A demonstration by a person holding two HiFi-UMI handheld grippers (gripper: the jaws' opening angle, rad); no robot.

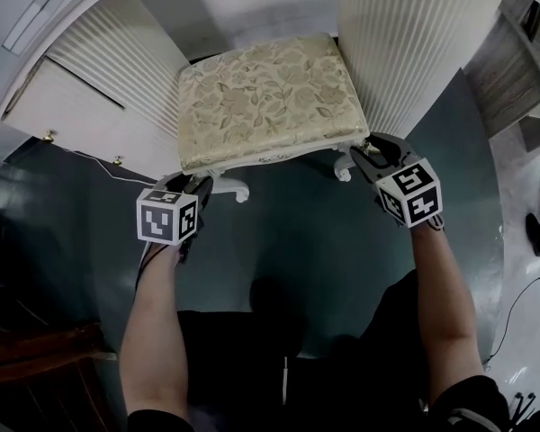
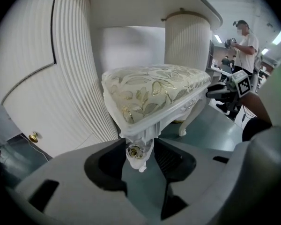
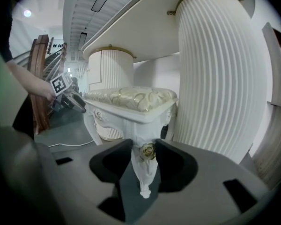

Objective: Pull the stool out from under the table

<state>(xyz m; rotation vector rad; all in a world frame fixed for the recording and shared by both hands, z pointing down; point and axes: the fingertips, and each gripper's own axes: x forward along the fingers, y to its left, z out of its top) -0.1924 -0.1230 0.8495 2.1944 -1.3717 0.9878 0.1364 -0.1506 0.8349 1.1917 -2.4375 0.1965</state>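
The stool [image 1: 265, 97] sits half under the surface [image 3: 145, 32], dead ahead — left gripper [image 1: 198, 185] and right gripper [image 1: 364, 155] each clamped on a near leg [image 2: 139, 149], side by side — so it should pull straight back.

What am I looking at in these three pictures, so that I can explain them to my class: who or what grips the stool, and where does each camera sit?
There is no robot here: a person holds a two-jaw gripper in each hand. The head view looks down from the person's head. The two gripper views ride on the grippers and look along their jaws. The marked cubes are part of the grippers. A cushioned stool stands on the dark floor between the fluted sides of a white table. The left gripper has its jaws closed on one front leg, the right gripper on the other.
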